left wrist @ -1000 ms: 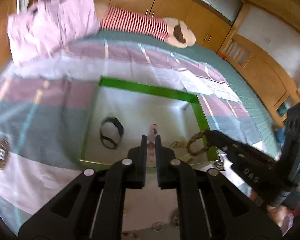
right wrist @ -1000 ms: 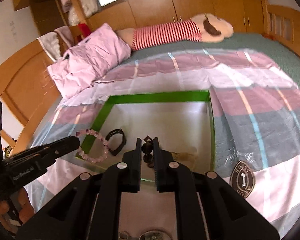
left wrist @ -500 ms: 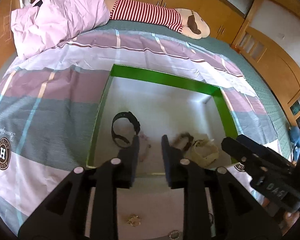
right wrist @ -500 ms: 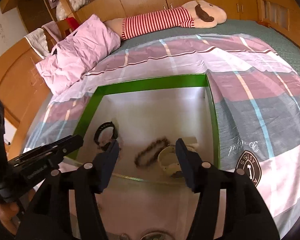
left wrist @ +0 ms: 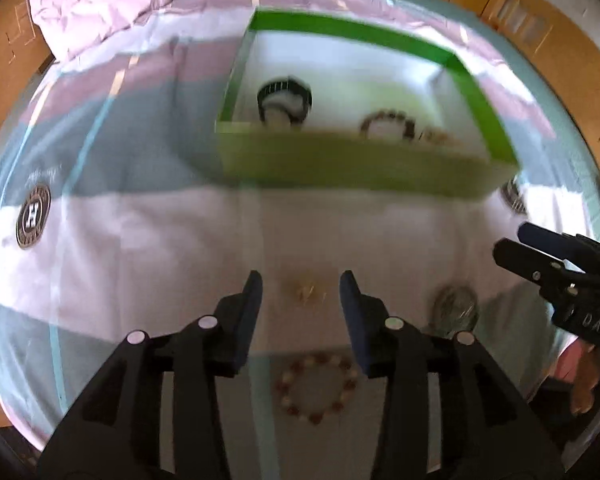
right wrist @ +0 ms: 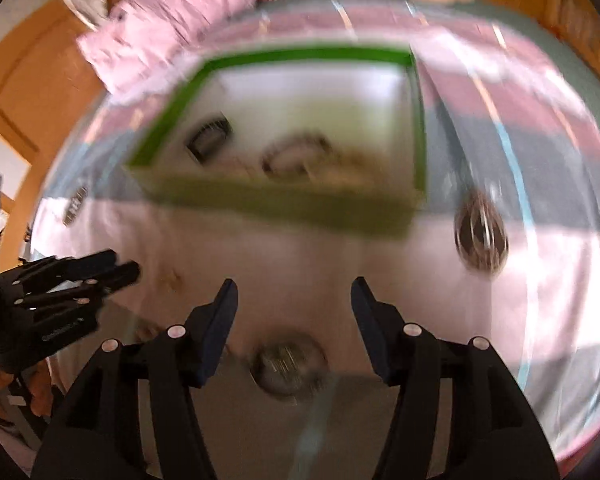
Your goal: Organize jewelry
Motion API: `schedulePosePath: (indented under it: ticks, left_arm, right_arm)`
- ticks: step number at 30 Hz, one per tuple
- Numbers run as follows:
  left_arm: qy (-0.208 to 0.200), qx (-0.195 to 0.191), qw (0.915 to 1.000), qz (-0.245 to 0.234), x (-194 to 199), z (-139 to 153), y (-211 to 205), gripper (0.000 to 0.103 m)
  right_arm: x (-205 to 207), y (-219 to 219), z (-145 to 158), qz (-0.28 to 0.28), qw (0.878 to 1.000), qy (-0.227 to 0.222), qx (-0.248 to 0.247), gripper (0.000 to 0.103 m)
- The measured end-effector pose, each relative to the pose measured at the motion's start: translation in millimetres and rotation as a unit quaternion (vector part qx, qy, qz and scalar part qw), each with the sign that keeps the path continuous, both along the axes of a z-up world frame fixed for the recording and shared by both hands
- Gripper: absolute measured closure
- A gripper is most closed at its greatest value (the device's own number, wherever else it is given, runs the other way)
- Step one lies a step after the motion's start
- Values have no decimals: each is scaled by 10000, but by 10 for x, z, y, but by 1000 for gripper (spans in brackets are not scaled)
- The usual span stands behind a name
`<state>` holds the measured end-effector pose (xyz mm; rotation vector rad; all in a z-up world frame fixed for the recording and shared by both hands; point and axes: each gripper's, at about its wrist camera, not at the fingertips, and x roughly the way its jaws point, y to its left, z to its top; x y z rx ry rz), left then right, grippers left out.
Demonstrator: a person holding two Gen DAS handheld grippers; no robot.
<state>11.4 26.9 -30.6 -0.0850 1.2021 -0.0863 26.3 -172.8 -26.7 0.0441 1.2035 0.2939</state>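
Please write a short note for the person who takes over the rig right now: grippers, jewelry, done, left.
Left gripper: empty, jaws opening, above a small gold piece on the bed.
Right gripper: open, empty, above a round silver piece.
Done: black band, brown bracelet and more lie in the green box.
Left: gold piece, silver piece, pink bead bracelet, all on the bed before the box.

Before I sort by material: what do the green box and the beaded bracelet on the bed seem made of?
Green box: probably cardboard, matte, with flat thin walls and a pale lining. Beaded bracelet: round pinkish and pale beads, maybe stone or glass; blur leaves it open.
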Motion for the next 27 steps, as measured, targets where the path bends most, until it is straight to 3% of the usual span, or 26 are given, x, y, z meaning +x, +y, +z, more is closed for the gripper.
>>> schedulePosePath:
  ticks: [4, 8, 14, 18, 22, 24, 25, 27]
  left_arm:
    - [42, 61, 9999, 98, -54, -50, 46, 56]
    - [103, 0, 9998, 158, -112, -61, 75, 50]
    - [196, 59, 9997, 94, -143, -111, 62, 47]
    - [293, 30, 9993, 227, -106, -155, 115, 45]
    - [321, -5, 9992, 254, -88, -167, 129, 43]
    - [317, 6, 9992, 235, -92, -168, 120, 43]
    - [319, 10, 9992, 234, -93, -171, 114, 42]
    - [329, 16, 9991, 256, -86, -179, 121, 41]
  right_arm:
    - [-82, -125, -313, -105, 9973, 576, -444, 44]
    - [-145, -165, -471, -85, 9954, 748, -589, 44]
    - [-207, -39, -392, 135, 9979, 630, -54, 44]
    - [-225, 123, -403, 323, 9972, 667, 104, 67]
    - [-241, 311, -519, 503, 9953, 823, -45, 72]
    - [-249, 359, -503, 533, 9957, 754, -77, 81]
    - [-238, 356, -484, 527, 9960, 712, -73, 94]
    - [-237, 349, -433, 536, 9968, 600, -2, 99]
